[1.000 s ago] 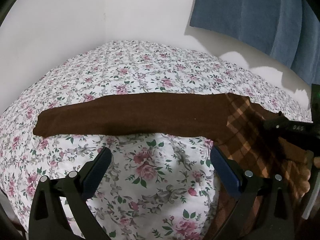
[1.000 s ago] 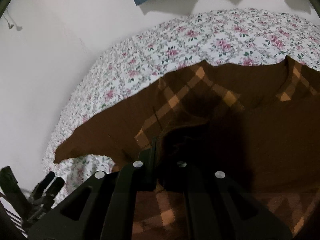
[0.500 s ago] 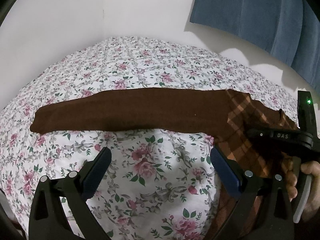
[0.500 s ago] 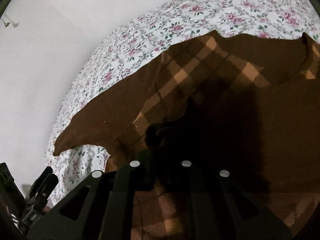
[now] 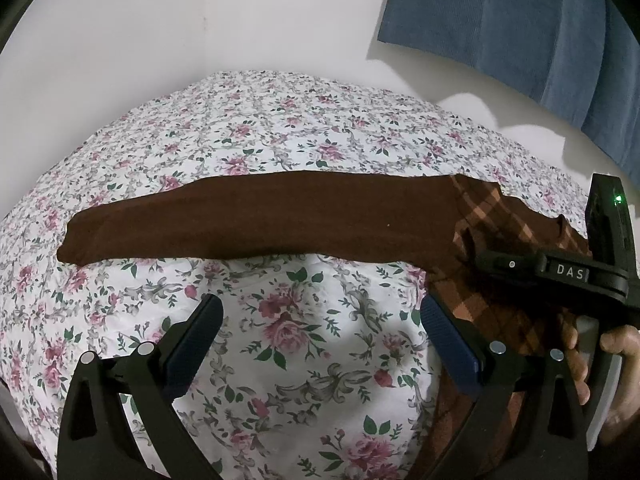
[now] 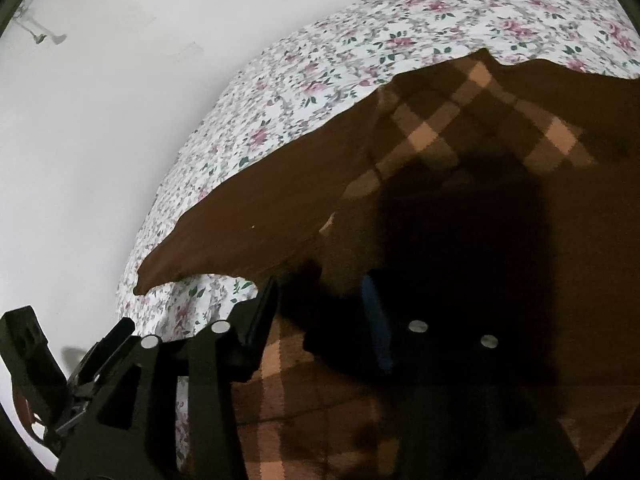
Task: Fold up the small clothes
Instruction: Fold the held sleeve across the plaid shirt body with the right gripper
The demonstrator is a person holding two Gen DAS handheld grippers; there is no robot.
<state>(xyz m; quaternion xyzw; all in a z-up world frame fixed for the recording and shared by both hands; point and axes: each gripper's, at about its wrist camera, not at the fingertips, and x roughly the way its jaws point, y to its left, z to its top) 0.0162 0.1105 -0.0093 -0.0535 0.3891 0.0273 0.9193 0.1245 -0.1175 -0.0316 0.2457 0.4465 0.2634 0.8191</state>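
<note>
brown sweater point(image 5: 256, 220) sleeve crosses floral bedsheet point(image 5: 280, 136); right gripper point(image 6: 320, 312) seemingly parted above

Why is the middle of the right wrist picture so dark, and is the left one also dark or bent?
Right wrist view: a heavy shadow covers the brown sweater and hides the right gripper. Left wrist view: evenly lit, but the fisheye bulges the flowered bedsheet and the sleeve.

Ahead of the left tongs a bed under a floral sheet point(image 5: 304, 140) fills a corner of plain white walls point(image 5: 120, 40); up and to their right hangs a blue curtain point(image 5: 520, 28); its scalloped shadow falls on the wall.
</note>
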